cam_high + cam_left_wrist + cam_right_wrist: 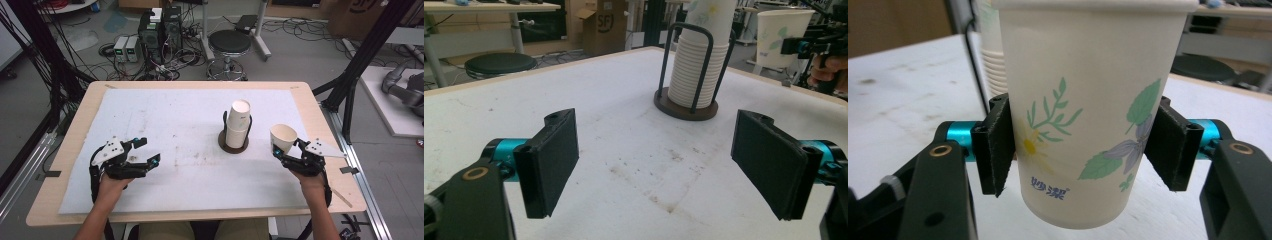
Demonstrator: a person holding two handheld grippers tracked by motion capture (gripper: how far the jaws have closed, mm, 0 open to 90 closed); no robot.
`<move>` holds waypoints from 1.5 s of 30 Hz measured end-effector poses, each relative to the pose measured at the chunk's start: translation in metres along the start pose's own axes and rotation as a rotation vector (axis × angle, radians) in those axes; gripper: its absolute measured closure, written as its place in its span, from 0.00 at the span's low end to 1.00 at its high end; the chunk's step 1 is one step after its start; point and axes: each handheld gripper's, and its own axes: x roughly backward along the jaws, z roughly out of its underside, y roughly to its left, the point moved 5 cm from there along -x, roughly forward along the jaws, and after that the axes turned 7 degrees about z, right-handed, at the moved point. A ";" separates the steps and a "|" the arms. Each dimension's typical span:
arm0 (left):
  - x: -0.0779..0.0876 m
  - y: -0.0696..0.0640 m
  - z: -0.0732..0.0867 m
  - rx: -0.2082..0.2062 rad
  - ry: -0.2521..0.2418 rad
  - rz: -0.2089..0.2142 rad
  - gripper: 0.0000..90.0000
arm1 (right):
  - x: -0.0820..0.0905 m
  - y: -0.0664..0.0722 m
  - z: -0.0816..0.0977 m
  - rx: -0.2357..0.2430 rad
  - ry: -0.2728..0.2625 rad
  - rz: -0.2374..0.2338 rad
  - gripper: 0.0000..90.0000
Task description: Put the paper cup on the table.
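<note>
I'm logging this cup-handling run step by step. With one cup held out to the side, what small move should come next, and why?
Probably lower the paper cup onto the bare white mat. The right gripper clamps it upright, clear of the cup stack in its holder, while the left gripper is open with nothing between its jaws.

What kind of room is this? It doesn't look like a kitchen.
Most likely a robotics lab or workshop. Computer towers sit on the floor amid tangled cables, and a person works a hand-held claw, gripping a paper cup, at a test table.
</note>
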 end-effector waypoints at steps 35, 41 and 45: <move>-0.001 0.003 0.005 0.018 0.041 -0.017 0.21 | -0.030 -0.007 0.036 0.017 0.330 0.053 0.39; -0.002 0.005 0.006 0.027 0.050 -0.017 0.21 | -0.023 -0.007 0.040 0.050 0.364 0.042 0.35; -0.002 0.007 0.007 0.035 0.047 -0.021 0.21 | -0.020 -0.006 0.038 0.010 0.351 0.027 0.23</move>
